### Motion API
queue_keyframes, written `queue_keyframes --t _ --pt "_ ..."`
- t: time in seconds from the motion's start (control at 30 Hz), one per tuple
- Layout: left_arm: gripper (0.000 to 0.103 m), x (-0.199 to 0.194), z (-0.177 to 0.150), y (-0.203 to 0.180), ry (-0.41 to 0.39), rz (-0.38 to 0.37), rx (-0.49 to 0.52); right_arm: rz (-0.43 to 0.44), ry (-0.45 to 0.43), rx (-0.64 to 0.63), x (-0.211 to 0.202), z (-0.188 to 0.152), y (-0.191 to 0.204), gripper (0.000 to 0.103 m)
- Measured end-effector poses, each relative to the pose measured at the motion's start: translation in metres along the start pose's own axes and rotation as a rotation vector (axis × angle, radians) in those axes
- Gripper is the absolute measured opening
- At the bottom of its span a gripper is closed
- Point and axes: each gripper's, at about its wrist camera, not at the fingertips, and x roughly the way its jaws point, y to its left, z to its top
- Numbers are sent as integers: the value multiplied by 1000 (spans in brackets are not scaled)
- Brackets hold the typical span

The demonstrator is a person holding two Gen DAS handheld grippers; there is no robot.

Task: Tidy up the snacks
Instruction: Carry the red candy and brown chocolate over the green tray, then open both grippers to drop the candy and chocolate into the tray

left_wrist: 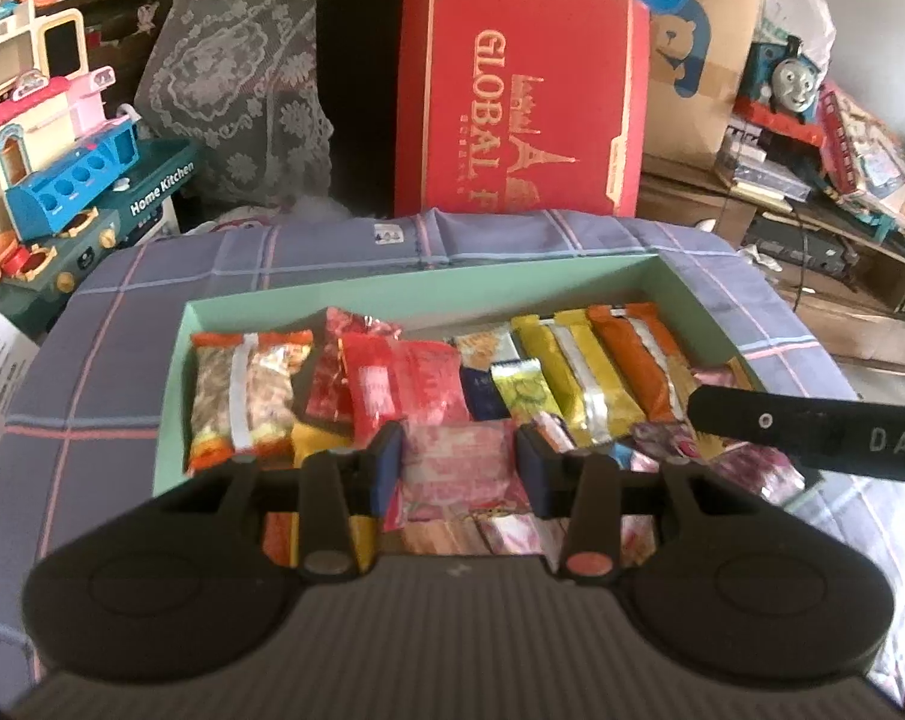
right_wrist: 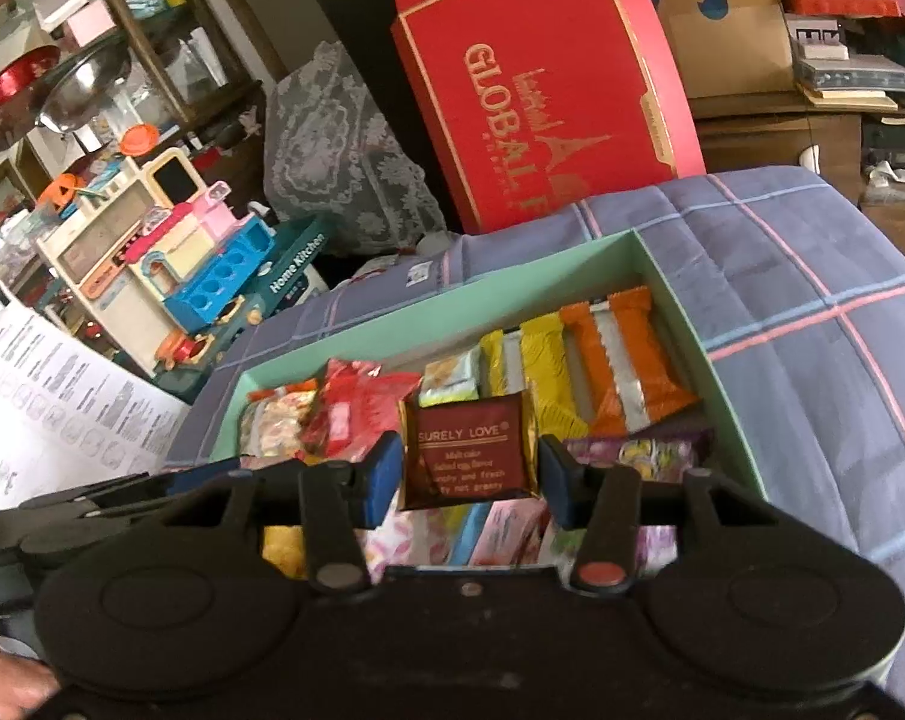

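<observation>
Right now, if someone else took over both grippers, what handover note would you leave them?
Left gripper: shut on a pink snack packet, held over the mint green box.
Right gripper: shut on a dark red Surely Love packet, also over the box.
Box sits on the plaid cloth.
Done: nut packs at the left end, yellow and orange bars lined up at the right end.
Left: place both held packets; the near row looks jumbled.
</observation>
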Motion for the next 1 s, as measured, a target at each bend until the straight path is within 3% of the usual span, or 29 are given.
queue_keyframes --t 0.13,0.17,0.2,0.27,0.33,0.6,1.0 --pt "43 22 13 0 8 16 9 -13 3 -4 17 10 -3 53" --pt "49 27 16 0 10 21 12 -18 2 -7 20 12 -3 56" --pt "56 30 16 -1 9 30 13 -23 3 -9 24 14 -3 71" --pt "91 34 17 -3 4 61 10 -32 -6 -7 28 17 -3 92" --pt "101 32 14 -3 -8 81 14 -38 -23 -20 26 15 -1 100" --pt "103 21 -3 -5 34 79 23 -53 6 -22 22 6 2 103" --pt "103 -40 -39 1 47 58 -25 -89 25 -53 -23 -22 12 103"
